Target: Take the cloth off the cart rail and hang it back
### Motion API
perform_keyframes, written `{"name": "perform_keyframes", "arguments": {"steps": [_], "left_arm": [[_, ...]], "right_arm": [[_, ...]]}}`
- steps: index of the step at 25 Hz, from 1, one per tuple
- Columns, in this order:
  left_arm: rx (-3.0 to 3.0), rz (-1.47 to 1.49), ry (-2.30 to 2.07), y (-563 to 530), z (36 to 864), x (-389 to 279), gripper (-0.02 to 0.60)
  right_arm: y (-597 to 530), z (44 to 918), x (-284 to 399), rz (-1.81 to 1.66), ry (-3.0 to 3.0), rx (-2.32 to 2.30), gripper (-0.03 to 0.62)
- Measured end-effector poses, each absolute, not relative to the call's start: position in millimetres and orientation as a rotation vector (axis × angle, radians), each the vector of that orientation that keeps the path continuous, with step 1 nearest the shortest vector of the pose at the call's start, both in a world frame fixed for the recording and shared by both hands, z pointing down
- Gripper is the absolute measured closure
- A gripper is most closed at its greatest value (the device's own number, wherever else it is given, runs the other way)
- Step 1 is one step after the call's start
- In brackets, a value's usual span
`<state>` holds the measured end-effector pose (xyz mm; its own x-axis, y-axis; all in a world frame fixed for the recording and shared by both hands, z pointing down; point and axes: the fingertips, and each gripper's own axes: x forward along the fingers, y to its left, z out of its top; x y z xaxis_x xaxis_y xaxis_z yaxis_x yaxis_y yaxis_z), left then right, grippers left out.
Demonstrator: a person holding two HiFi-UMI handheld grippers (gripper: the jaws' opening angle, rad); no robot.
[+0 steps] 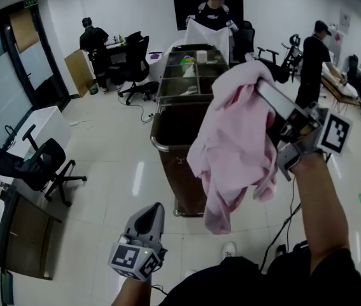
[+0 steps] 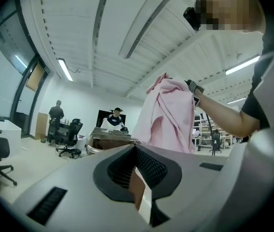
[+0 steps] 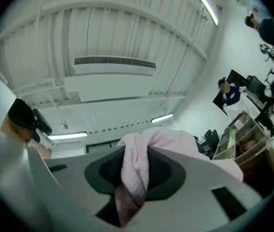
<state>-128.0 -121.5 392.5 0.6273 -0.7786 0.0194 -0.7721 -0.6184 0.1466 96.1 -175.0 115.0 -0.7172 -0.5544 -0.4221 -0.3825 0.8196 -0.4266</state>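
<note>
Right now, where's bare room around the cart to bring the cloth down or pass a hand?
Free: the cart rail's left stretch, between its left corner and the pink cloth held in the right gripper; the floor between cart and office chair. Crowded: the cart's far trays, loaded, and the floor at right, crossed by a cable.

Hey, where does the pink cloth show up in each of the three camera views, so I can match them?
Head view: pink cloth right of centre, draped in front of the cart.
Left gripper view: cloth in the middle, held up to the right of the cart.
Right gripper view: cloth at lower centre, pinched in the right claw.
Shared landmark: the cart, at far right in the right gripper view.
</note>
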Motion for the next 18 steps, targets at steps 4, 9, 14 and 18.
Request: {"name": "perform_keyframes", "arguments": {"steps": [4, 9, 14, 18], "left_arm": [[2.735, -0.065, -1.274, -129, 384, -105, 0.581], [2.741, -0.117, -1.262, -131, 372, -98, 0.581], [2.708, -0.164, -1.259, -147, 369, -50, 0.581], [2.708, -0.172, -1.266, -151, 365, -25, 0.581]], "right_arm": [[-163, 161, 115, -0.501, 2.446, -0.713, 0.482], [-139, 209, 120, -0.573, 2.409, -0.713, 0.481], [-131, 267, 153, -0.646, 2.401, -0.689, 0.482], [-137, 304, 162, -0.728, 2.408, -0.733, 0.48]]}}
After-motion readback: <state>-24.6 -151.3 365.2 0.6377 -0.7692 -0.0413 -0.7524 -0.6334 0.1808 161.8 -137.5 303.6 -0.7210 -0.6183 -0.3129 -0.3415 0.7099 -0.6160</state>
